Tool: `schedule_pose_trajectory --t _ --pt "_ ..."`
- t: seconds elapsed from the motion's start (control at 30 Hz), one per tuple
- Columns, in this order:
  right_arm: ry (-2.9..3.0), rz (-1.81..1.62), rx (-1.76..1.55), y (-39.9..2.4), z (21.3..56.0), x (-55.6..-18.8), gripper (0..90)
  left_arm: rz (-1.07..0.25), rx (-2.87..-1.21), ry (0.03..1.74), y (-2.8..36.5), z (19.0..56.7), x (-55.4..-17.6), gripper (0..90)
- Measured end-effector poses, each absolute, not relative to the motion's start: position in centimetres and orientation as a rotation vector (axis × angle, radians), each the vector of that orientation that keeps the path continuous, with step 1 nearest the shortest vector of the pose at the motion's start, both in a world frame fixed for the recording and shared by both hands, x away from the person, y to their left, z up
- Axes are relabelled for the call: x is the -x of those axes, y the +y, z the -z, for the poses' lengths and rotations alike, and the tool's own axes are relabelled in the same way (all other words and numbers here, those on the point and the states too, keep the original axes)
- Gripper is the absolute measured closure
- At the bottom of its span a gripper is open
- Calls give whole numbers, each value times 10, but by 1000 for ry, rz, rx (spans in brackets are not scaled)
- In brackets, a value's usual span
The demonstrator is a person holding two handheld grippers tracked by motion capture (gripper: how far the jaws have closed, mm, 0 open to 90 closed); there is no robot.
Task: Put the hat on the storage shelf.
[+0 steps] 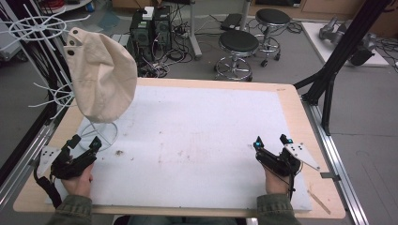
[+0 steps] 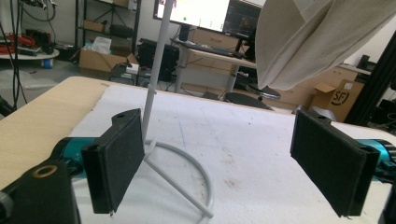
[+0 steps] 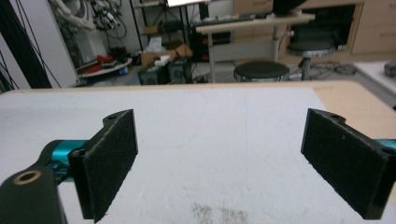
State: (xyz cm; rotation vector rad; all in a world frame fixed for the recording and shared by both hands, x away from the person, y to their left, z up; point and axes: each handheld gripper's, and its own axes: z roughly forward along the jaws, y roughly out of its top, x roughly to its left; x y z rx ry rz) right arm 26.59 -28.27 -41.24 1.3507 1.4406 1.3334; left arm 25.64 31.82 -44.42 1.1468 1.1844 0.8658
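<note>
A pale wooden counter (image 1: 300,110) is covered almost wholly by a white, faintly stained foam-like sheet (image 1: 197,136). At the sheet's far left corner stands a white wire stand with a ring-shaped base (image 1: 101,135) and a slim upright pole. A cream, coarse-woven canvas bag (image 1: 104,77) with two metal eyelets is draped over the stand's upper part and hangs in a rounded, sagging shape; whether anything is inside it cannot be told, since its opening is hidden.

Near the stand's base, at the sheet's near left edge, the black left gripper (image 1: 86,144) is held with its jaws set wide apart and nothing between them. In the left gripper view the flat rectangular pads are seen to be matt and felt-like, with the stand's ring just beyond them.

Well to the right of the stand, at the sheet's near right edge, the black right gripper (image 1: 272,140) is held low, its jaws likewise spread and empty.
</note>
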Motion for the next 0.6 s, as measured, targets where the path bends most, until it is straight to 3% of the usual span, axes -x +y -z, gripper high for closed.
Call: schedule_pose_trajectory --t 0.6 --pt "1372 -1349 -1351 -285 410 -262 101 -862 -1139 1187 319 444 -255 178"
